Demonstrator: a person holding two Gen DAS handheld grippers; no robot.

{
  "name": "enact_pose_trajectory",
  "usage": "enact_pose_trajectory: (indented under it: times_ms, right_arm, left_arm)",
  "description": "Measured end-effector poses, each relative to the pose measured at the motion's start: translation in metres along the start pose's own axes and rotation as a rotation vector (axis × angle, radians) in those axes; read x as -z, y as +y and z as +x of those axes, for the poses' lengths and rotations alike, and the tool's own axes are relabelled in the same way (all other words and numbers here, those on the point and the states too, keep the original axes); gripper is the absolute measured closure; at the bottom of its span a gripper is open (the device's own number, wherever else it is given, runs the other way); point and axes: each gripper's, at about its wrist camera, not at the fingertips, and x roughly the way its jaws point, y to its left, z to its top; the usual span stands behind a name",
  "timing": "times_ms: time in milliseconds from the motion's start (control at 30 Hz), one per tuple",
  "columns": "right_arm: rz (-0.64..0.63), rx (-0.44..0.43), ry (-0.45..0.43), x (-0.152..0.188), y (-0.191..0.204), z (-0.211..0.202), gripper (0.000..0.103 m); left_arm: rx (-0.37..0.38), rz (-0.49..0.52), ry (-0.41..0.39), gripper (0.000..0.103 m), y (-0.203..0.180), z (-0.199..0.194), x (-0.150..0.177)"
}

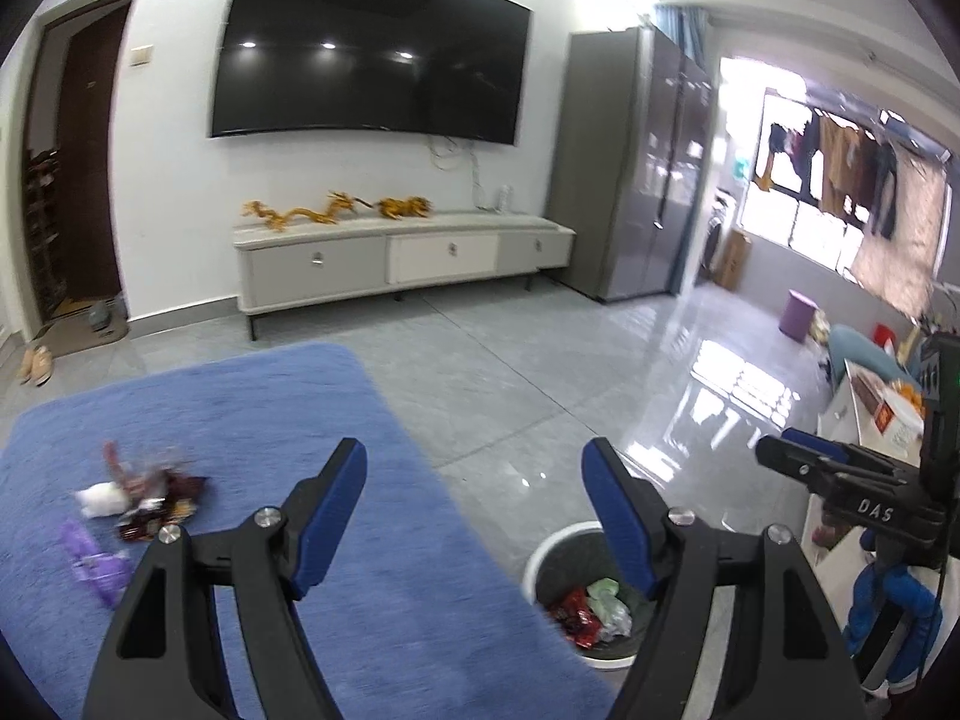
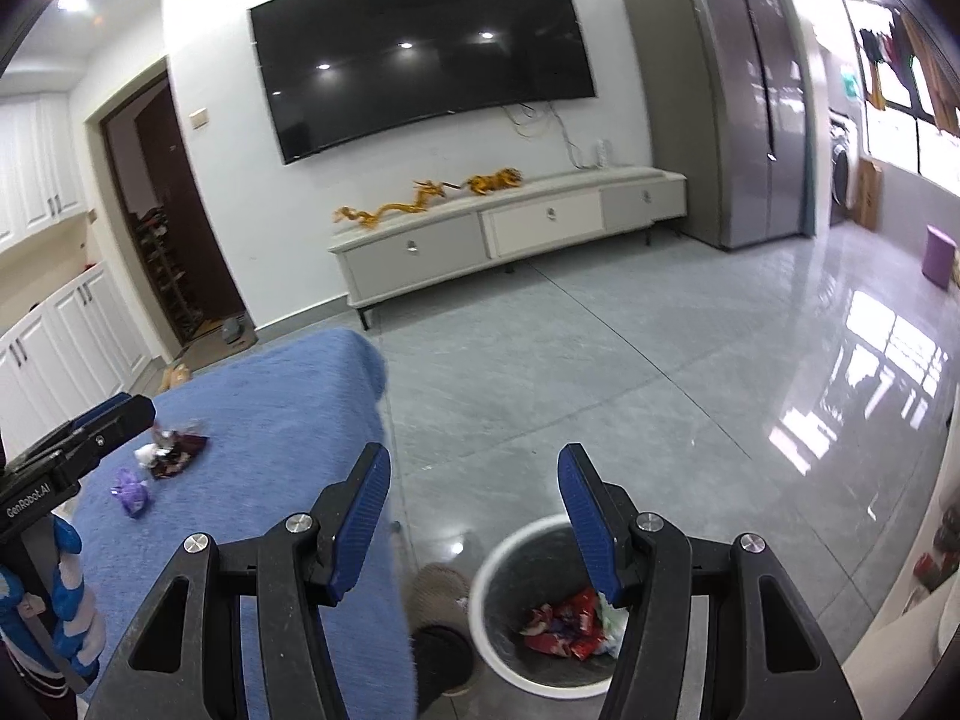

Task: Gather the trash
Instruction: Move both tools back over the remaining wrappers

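Note:
A white-rimmed trash bin (image 1: 543, 564) (image 2: 510, 546) stands on the floor beside the blue rug (image 1: 270, 420) (image 2: 270, 396), holding red and green wrappers (image 1: 585, 609) (image 2: 561, 624). On the rug lies a small heap of trash: dark red wrappers (image 1: 162, 498) (image 2: 177, 450), a white crumpled piece (image 1: 102, 498) (image 2: 146, 453) and a purple wrapper (image 1: 93, 561) (image 2: 132, 489). My left gripper (image 1: 474, 480) is open and empty, held between the heap and the bin. My right gripper (image 2: 474, 480) is open and empty above the bin's near side. Each gripper also shows in the other's view, the right gripper (image 1: 840, 468) and the left gripper (image 2: 78, 438).
A grey TV cabinet (image 1: 402, 252) (image 2: 510, 228) with golden figurines stands under a wall-mounted TV (image 1: 372, 48). A tall grey cabinet (image 1: 636, 162) (image 2: 738, 96) fills the right corner. A slippered foot (image 2: 438, 630) is next to the bin. A white table (image 1: 864, 420) is at the right.

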Motion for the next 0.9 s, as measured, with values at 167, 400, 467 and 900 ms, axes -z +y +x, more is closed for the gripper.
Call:
enact_pose_trajectory:
  times_ms: [167, 400, 467, 900]
  right_arm:
    - [-0.058, -0.039, -0.016, -0.012, 0.049, 0.002, 0.047]
    - [-0.135, -0.100, -0.003, -0.017, 0.109, 0.019, 0.047]
    - [-0.155, -0.122, 0.014, -0.015, 0.126, 0.029, 0.047]
    - [-0.269, -0.306, 0.163, -0.002, 0.212, 0.125, 0.047]
  left_arm:
    - [-0.066, -0.064, -0.043, 0.030, 0.059, -0.032, 0.010]
    - [-0.180, -0.123, -0.033, 0.030, 0.132, -0.063, 0.038]
    - [-0.219, -0.139, -0.017, 0.030, 0.154, -0.067, 0.048]
    - [-0.336, -0.279, 0.107, 0.030, 0.258, -0.043, 0.095]
